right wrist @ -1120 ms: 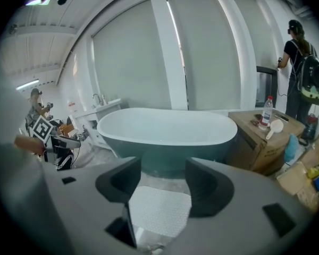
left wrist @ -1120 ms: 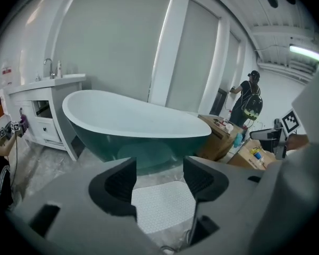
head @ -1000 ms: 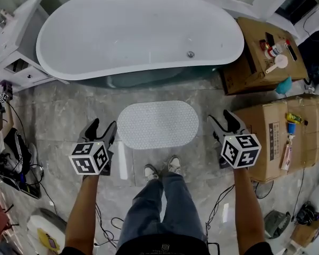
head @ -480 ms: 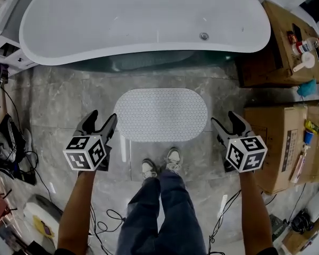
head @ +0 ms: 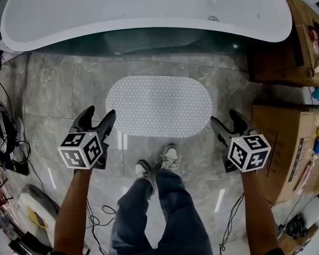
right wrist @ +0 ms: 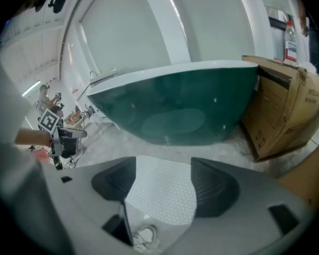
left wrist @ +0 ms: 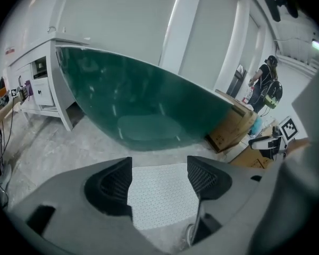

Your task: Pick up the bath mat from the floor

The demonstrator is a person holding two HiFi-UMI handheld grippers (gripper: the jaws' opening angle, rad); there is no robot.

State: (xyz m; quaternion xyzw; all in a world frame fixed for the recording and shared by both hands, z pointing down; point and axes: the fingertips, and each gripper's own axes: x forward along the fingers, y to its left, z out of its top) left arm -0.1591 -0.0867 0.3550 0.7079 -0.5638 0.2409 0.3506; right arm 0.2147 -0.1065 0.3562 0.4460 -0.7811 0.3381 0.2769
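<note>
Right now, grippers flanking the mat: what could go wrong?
The left gripper and right gripper have just been opening their jaws, nothing between them. The mat lies flat on the floor, so they may scrape tile without catching an edge. The shoes stand close to its near edge and might pin it.

Bathroom, w/ a staged feel. Big tub (head: 149,9) far side, mat (head: 158,106) on stone-tile floor (head: 58,89). Cardboard boxes (head: 287,142) right, loose cables (head: 13,163) left.
</note>
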